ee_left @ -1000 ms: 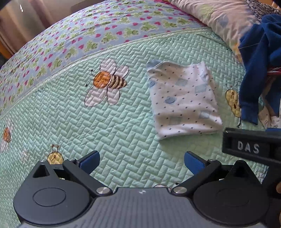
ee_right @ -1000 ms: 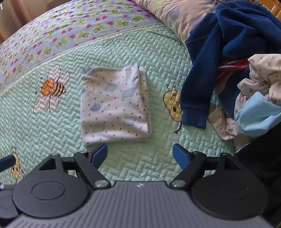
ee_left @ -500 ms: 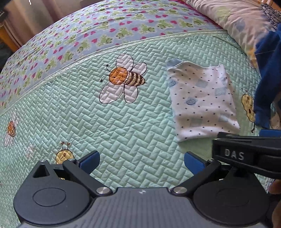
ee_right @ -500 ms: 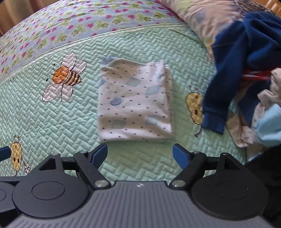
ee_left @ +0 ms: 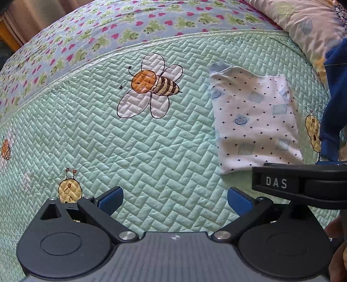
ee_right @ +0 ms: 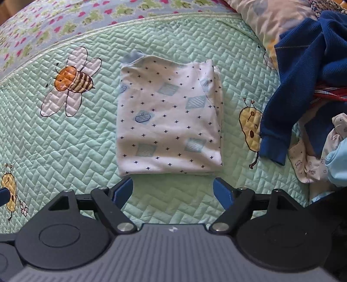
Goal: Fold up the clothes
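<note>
A folded white garment with small dark stars and blue squares [ee_right: 169,117] lies flat on the green quilted bedspread [ee_right: 86,138]; it also shows at the right of the left wrist view [ee_left: 256,121]. My right gripper [ee_right: 173,191] is open and empty, just in front of the garment's near edge. My left gripper [ee_left: 174,198] is open and empty over bare quilt, left of the garment. The right gripper's black arm marked DAS [ee_left: 299,183] crosses the right side of the left wrist view.
A pile of unfolded clothes sits at the right: a dark blue sweater [ee_right: 308,71], a pale patterned piece [ee_right: 312,164] and a light blue one [ee_right: 338,167]. A pillow [ee_right: 271,19] lies at the back right. A bee design [ee_left: 151,84] marks the quilt.
Both grippers have shifted left and slightly closer to the bed; the folded garment now sits centred before the right gripper. The garment itself has not moved.
</note>
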`<state>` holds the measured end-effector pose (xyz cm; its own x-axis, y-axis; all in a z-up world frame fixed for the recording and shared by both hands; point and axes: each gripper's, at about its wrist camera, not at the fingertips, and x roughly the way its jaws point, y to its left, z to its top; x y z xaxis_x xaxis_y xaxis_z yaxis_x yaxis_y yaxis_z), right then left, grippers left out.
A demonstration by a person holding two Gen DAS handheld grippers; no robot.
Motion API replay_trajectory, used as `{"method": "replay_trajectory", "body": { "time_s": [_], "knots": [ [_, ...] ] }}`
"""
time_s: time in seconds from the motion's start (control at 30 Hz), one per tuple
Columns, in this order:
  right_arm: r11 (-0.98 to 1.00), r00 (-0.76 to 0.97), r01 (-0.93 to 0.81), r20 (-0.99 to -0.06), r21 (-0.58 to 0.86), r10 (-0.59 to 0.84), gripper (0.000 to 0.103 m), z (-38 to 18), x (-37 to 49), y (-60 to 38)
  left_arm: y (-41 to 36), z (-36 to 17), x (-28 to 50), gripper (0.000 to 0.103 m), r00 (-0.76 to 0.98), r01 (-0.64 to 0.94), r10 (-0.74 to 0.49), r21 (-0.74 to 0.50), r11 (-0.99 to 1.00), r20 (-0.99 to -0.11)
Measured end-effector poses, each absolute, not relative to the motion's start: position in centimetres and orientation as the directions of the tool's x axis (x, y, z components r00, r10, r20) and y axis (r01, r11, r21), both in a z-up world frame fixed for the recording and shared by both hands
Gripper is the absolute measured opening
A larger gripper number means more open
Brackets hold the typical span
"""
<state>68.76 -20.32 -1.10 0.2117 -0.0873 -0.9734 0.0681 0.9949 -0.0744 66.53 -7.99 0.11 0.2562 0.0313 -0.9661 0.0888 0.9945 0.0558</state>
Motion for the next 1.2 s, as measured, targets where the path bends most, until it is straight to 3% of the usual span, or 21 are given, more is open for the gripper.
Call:
{"method": "replay_trajectory", "body": {
  "time_s": [0.67,0.9,1.2],
  "knots": [
    [0.996,0.194,0.066,-0.978,-0.067,-0.079,0.082,-2.2,69.1,-20.0,-7.8,-0.6,67.2,0.102,0.236,0.100,0.029,0.054,0.994,-0.971],
    [0.993,0.208,0.097,-0.974,-0.070,-0.089,0.082,-1.5,68.4,-22.1,-10.6,-0.2,67.3,0.102,0.236,0.217,-0.045,0.008,0.976,-0.971],
    [0.990,0.225,0.110,-0.968,-0.084,-0.107,0.082,-0.9,67.5,-24.6,-14.0,-0.3,67.2,0.102,0.241,0.379,-0.063,0.034,0.925,-0.969]
  ]
}}
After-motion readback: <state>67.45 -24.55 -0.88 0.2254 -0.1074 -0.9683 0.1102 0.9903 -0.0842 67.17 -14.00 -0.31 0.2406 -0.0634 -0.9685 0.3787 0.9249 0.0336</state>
